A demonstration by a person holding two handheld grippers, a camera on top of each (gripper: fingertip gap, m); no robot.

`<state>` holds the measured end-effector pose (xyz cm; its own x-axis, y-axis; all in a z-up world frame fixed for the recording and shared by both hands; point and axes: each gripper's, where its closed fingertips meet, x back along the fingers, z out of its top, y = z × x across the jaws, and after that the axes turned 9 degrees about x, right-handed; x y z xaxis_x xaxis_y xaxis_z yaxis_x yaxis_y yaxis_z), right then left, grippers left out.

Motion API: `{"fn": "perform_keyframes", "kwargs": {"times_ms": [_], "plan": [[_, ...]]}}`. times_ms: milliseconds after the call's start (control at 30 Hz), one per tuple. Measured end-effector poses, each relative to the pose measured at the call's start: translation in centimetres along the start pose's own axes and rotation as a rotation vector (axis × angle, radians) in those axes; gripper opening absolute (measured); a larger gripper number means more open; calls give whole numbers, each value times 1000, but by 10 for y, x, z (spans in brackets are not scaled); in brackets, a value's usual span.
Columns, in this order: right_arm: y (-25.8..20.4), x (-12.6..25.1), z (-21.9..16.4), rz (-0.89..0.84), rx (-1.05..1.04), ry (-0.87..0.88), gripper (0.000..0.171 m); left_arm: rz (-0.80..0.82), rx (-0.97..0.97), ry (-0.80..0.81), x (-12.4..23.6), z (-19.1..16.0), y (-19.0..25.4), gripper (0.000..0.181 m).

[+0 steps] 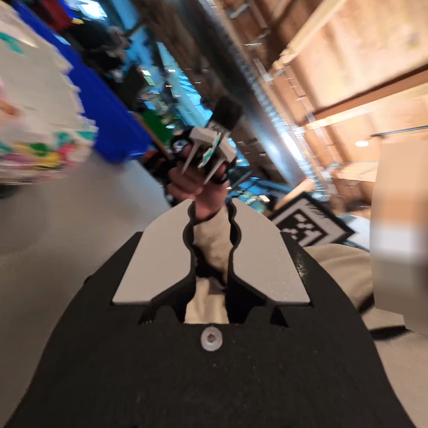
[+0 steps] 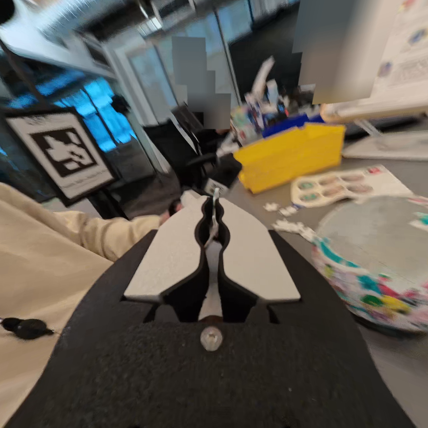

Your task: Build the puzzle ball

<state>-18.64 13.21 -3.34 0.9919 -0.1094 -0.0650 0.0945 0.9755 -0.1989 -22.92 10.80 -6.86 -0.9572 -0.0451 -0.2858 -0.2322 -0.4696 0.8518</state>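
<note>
My right gripper is shut on a thin puzzle piece, seen edge-on between the pads. In the left wrist view the right gripper is held up in the air in a hand, and the piece in it is white and teal. My left gripper is open and empty, pointing at the right one from a short way off. The half-built puzzle ball, a colourful bowl shape with a grey inside, sits on the table at the right. It is a blur at the left edge of the left wrist view.
Loose white pieces lie on the grey table beside the ball. Behind them are a printed sheet, a yellow bin and a blue bin. A black-and-white marker board stands at the left. A beige sleeve crosses the view.
</note>
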Motion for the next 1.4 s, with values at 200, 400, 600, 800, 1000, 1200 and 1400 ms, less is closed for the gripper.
{"fn": "perform_keyframes", "kwargs": {"times_ms": [200, 400, 600, 800, 1000, 1200, 1400], "plan": [[65, -33, -29, -85, -141, -477, 2, 352, -210, 37, 23, 23, -39, 21], [28, -57, -23, 124, -292, -343, 2, 338, -263, 58, 17, 29, -38, 24], [15, -53, -23, 190, -377, -123, 2, 180, -242, 63, 5, 26, -15, 18], [10, -45, -27, 184, -406, 11, 2, 174, -280, 48, 5, 23, -8, 3], [-10, -38, -55, 176, -390, -12, 3, 105, -220, -15, 3, 13, -4, 1], [-16, -32, -65, 116, -230, -124, 4, 107, -247, -79, -4, 7, -5, 1], [-14, -24, -62, 107, -155, -140, 0, 119, -237, -75, -1, 8, -8, 1]]}}
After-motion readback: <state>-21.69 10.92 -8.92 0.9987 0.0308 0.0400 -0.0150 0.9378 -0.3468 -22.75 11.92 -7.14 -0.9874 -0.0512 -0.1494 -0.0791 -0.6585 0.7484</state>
